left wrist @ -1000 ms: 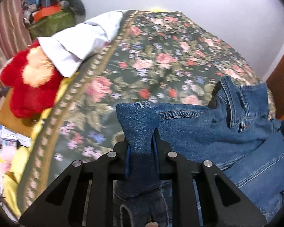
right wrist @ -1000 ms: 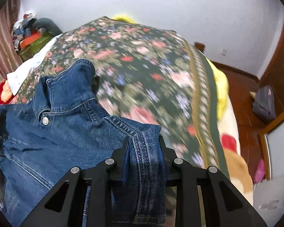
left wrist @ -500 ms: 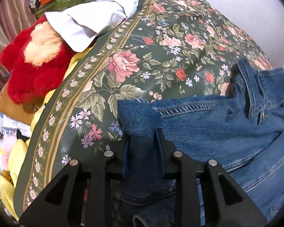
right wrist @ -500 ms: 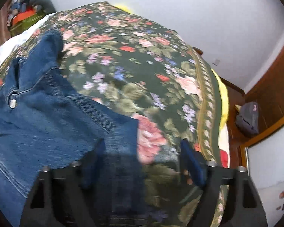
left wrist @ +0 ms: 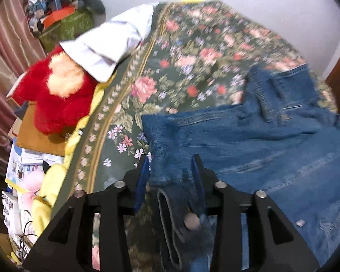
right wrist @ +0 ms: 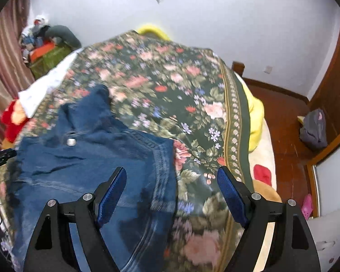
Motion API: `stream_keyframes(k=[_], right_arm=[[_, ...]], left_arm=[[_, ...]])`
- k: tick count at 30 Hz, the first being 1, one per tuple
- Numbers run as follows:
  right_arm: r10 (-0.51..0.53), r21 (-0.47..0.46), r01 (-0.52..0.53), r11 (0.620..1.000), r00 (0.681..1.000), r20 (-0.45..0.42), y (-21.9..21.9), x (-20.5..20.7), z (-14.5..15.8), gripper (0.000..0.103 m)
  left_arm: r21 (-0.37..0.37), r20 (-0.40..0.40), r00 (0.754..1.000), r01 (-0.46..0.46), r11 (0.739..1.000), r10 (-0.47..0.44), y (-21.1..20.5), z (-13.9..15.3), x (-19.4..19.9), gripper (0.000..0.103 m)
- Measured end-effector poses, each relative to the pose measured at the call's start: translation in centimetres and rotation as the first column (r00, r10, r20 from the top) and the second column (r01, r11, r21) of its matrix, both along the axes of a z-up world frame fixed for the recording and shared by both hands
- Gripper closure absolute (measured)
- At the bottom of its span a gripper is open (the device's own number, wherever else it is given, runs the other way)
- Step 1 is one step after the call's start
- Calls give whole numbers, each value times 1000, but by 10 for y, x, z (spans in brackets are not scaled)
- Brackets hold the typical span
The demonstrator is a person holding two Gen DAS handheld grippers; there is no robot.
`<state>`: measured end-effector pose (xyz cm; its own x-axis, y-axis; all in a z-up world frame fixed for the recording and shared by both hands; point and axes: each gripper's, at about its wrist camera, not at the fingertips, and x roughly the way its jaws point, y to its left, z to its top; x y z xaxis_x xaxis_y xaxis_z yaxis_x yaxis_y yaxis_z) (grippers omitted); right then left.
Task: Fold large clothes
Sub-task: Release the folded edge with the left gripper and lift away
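A blue denim jacket [left wrist: 249,140] lies on a floral bedspread [right wrist: 170,95]. The left gripper [left wrist: 170,172] fingers are opening around its corner; the right gripper [right wrist: 171,188] fingers are spread, empty. Release both corners gently, keeping the fold flat.

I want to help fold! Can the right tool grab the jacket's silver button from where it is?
Probably yes. The right tool is open and empty, and the silver button lies uncovered on top of the denim jacket, further along and leftward. Nothing sits between them.
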<state>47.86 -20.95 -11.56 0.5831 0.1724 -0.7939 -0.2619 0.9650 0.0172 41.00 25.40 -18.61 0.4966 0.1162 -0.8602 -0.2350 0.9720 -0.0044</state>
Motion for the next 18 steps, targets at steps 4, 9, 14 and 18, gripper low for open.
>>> stream_keyframes(k=[4,9,14,18], right_arm=[[38,53,-39,998,999,12,-1,-38,31,20],[50,83,-54,995,997,53,-2,-91,57,5],[74,108,-78,991,997,38,-3,-136,59,4],[77,139,-74,988,997,-18,-10,-164,42,4]], left_arm=[[-10,80,996,40,999,-39,-14,40,-32,44],[-36,131,989,69,997,-64,-27,69,-67,35],[-100,159,986,69,993,-52,-30,82,-112,26],[-142,149,988,51,988,-29,-25,76,-143,23]])
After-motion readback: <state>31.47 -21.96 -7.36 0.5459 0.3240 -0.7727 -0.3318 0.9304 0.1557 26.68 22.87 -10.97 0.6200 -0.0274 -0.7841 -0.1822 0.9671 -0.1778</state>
